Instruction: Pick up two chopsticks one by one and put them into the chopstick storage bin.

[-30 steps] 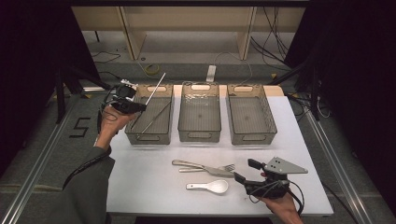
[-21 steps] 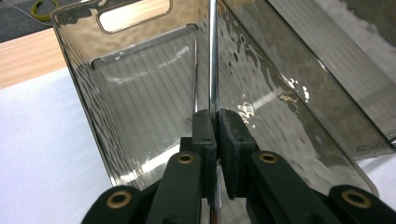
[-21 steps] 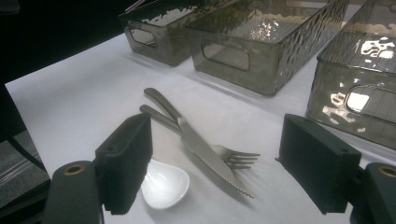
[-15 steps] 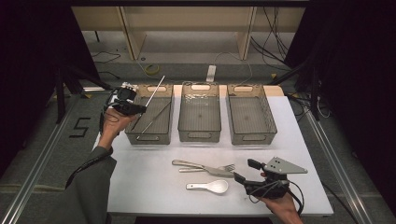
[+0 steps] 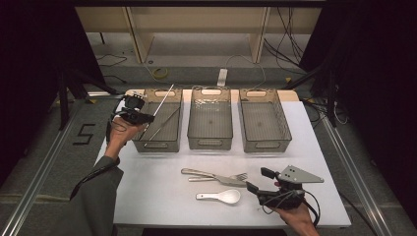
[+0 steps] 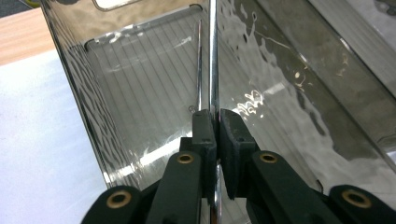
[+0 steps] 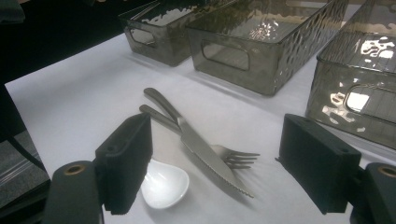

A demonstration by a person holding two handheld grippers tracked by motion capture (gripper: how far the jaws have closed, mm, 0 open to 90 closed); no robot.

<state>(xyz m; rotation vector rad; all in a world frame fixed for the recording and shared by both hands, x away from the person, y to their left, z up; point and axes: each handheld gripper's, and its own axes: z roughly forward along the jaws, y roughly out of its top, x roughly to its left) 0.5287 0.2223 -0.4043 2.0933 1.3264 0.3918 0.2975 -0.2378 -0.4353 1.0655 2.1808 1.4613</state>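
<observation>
Smoked-plastic bins (image 5: pixel 210 118): 3 | left gripper (image 6: pixel 217 122) pinches chopstick (image 6: pixel 214 56) (metal) | right gripper (image 7: pixel 215 163) agape, empty

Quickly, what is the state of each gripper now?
Left gripper: closed on a thin shiny metal chopstick.
Right gripper: open, holding nothing.

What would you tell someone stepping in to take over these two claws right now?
Left claw: shut on a thin metal chopstick, held over the left bin. A second chopstick already lies in that bin.
Right claw: open, empty, low over the table near the cutlery.
Middle bin and right bin: look empty.
On the table: knife lying across the fork, white spoon beside them.
Probably left: release the chopstick into the left bin, then likely sort the knife, fork and spoon.
</observation>
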